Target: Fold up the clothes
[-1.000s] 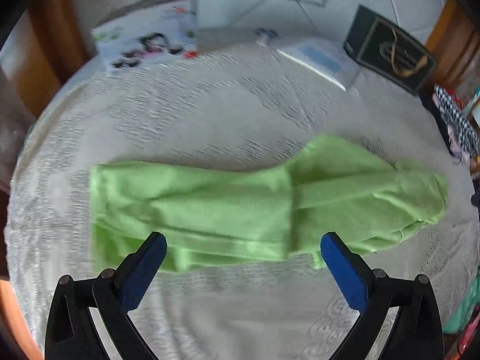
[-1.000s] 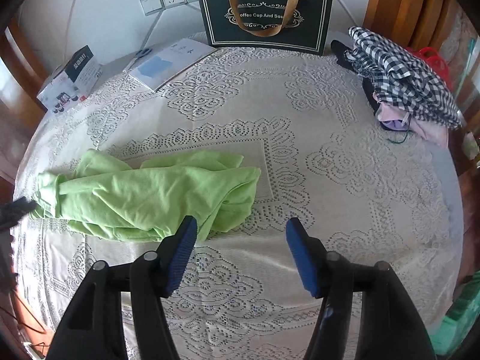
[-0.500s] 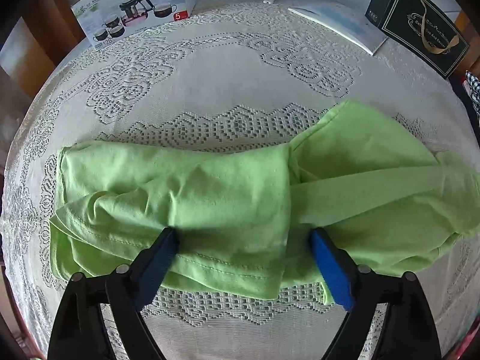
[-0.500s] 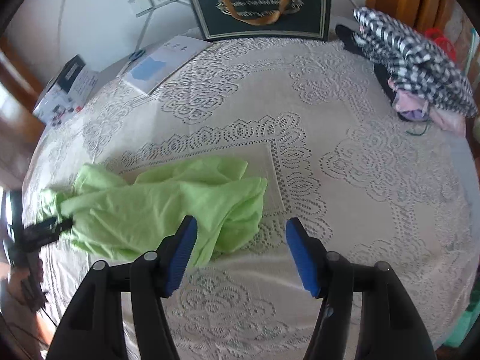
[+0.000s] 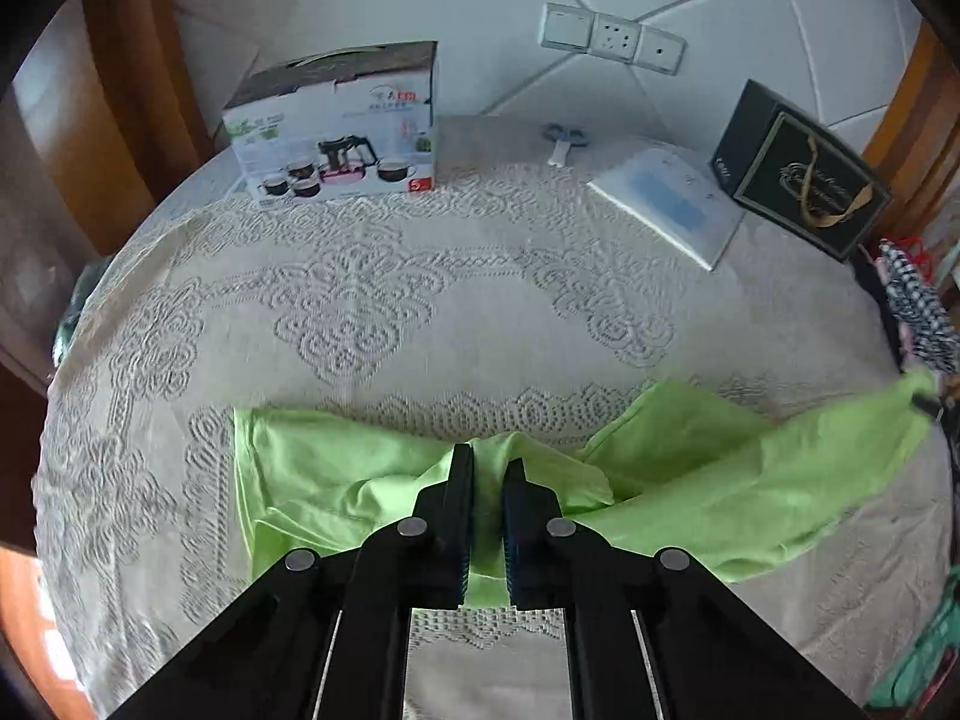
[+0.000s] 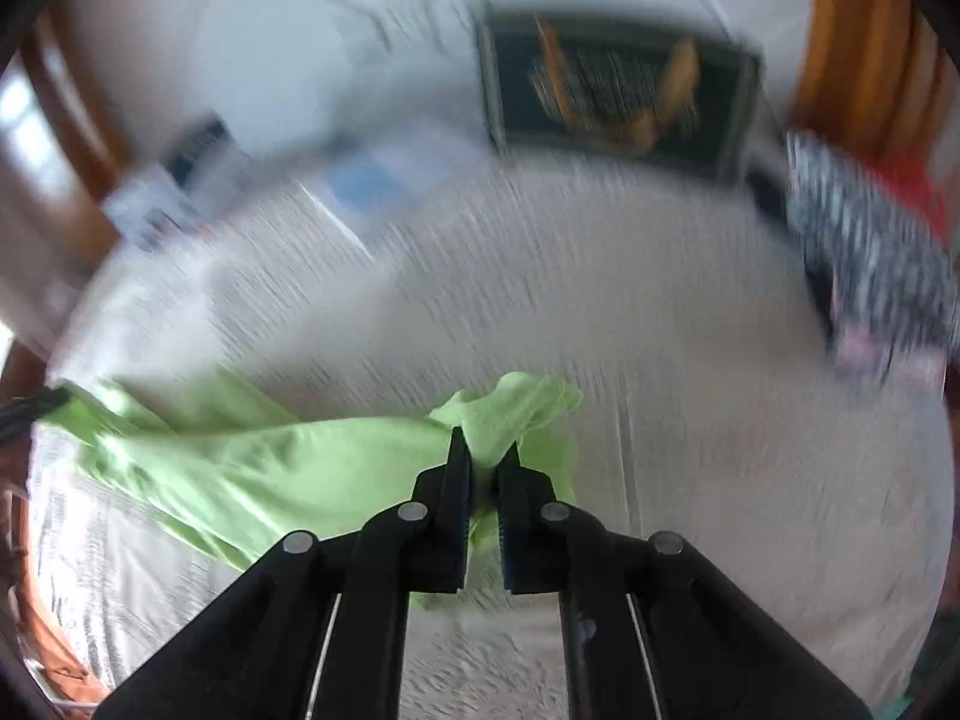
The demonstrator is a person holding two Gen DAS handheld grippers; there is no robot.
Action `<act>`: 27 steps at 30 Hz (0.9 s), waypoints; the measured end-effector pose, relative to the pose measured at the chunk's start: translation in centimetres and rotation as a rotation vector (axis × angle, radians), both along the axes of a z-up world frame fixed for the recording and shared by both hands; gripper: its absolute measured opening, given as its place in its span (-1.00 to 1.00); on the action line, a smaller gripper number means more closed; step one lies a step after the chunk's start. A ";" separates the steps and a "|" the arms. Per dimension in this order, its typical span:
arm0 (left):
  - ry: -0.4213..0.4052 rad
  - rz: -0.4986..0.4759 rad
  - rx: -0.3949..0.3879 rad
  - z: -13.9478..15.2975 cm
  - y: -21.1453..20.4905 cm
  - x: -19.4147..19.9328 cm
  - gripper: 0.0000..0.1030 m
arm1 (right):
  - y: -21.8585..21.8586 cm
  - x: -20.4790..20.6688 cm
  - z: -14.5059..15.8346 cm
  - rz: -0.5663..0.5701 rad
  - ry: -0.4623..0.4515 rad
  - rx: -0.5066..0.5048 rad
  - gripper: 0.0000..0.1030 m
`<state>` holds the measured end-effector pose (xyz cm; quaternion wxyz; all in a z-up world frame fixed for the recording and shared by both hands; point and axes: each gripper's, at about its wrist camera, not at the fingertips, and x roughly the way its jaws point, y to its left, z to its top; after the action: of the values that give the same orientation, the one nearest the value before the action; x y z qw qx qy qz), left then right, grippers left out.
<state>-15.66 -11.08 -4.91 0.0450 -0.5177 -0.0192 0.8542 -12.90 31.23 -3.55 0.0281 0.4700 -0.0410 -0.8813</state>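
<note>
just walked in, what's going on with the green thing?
Mid-fold. The left gripper is shut on the green garment along its near edge, and the right gripper is shut on its other end. The cloth lies bunched on the lace tablecloth. The right wrist view is motion-blurred.

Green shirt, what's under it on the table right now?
Only the lace tablecloth shows around and below the green shirt. Both the left gripper and right gripper pinch it; anything beneath its folds is covered.
</note>
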 end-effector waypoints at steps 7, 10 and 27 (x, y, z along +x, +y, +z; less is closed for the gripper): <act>0.078 0.058 -0.079 2.1 -2.1 -4.8 -0.83 | 0.0 -3.0 7.1 -0.003 0.214 0.057 -0.86; 0.160 0.117 -0.124 4.4 -3.6 -9.4 -0.83 | -0.2 -5.1 9.3 -0.014 0.315 0.073 -0.86; -0.054 0.059 -0.149 -6.3 -7.5 -3.1 1.00 | -1.2 0.8 -3.2 -0.093 -0.097 0.004 0.50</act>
<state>-18.75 -18.55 -11.21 -0.0193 -0.5416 0.0278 0.8399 -12.11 30.02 -6.80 -0.0156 0.5097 -0.0625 -0.8579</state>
